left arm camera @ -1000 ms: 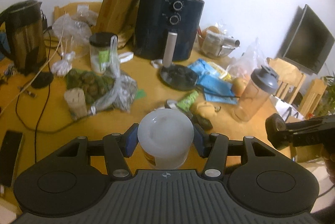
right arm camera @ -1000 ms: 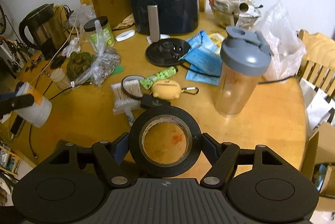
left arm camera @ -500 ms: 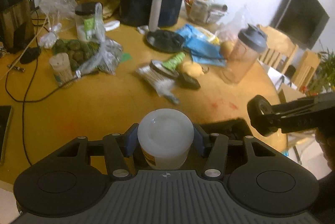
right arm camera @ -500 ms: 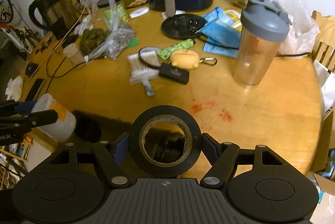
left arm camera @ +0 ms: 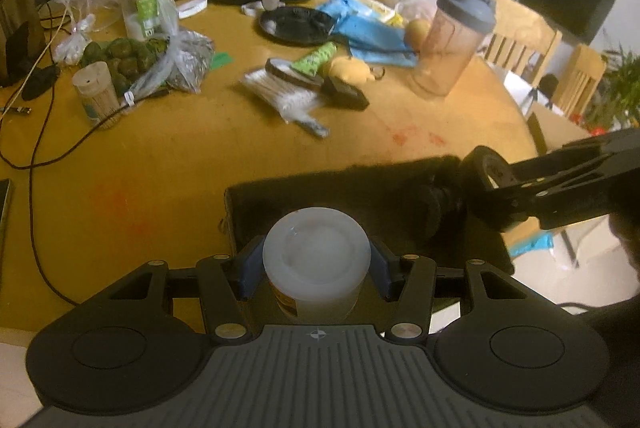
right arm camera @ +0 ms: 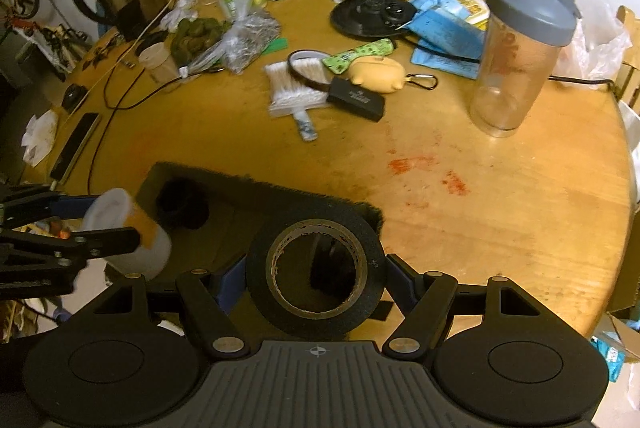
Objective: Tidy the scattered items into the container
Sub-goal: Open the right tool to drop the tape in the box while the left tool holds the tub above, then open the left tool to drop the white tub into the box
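Left wrist view: the left gripper (left arm camera: 316, 268) pinches a white-lidded jar (left arm camera: 316, 264) between its blue pads. A second ago bare table lay beneath it — now the dark felt container (left arm camera: 360, 196) at the table's near edge sits directly below.

Right wrist view: the right gripper (right arm camera: 316, 278) clamps a roll of black tape (right arm camera: 316, 272), likewise carried from over the wooden table (right arm camera: 480, 208) to above the container's opening. Both items look ready to drop in; the cotton swabs (right arm camera: 286, 92) and yellow case (right arm camera: 376, 74) remain scattered.
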`<state>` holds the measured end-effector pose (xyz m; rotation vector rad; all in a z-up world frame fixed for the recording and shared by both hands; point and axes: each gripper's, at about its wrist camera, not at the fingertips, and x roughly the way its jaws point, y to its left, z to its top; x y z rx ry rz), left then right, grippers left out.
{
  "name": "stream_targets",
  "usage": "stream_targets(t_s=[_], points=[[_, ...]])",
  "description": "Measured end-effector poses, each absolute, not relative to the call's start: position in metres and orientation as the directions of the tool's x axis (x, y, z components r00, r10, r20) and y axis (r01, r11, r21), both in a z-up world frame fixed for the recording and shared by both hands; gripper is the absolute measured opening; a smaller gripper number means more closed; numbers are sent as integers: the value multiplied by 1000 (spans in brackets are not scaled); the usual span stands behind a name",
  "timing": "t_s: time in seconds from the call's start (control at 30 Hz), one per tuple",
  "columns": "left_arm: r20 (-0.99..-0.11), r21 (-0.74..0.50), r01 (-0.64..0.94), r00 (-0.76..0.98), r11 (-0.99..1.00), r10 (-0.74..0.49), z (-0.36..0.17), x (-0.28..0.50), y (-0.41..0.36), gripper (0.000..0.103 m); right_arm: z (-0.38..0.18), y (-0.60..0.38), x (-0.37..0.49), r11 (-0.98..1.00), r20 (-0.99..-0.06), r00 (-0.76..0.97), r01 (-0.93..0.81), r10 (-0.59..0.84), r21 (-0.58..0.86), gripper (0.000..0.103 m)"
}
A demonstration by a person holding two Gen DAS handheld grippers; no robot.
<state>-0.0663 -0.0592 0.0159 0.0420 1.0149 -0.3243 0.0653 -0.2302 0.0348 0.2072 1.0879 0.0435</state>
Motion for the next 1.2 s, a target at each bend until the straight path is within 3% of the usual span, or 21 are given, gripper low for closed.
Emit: stream_targets(t_s=[0.27,0.67,0.87,1.03,1.2], points=[[-887,-32,269,437,963,-152,-7,-65,-61,52,21,-216,66,984,-878,458,42,137,176,75],[-918,-14,316,371,949,-137,-22,-63,-65,53,-4,-174,64,989,-901,428,-92,-65,-115,75],[-919,-25,314,367,949,-146,-21,-58,-65,54,-2,-178,63,992,-912,407,-76,-60,-99,89],[-907,-57,296,383,953,-173,-14,-56,-64,68,4,-195,64,999,-908,417,8,-39,-40,93],[-883,-54,264,438,963,-170,0,-56,-65,72,-3,-204,68,998,-925,374,20,-62,-59,93]])
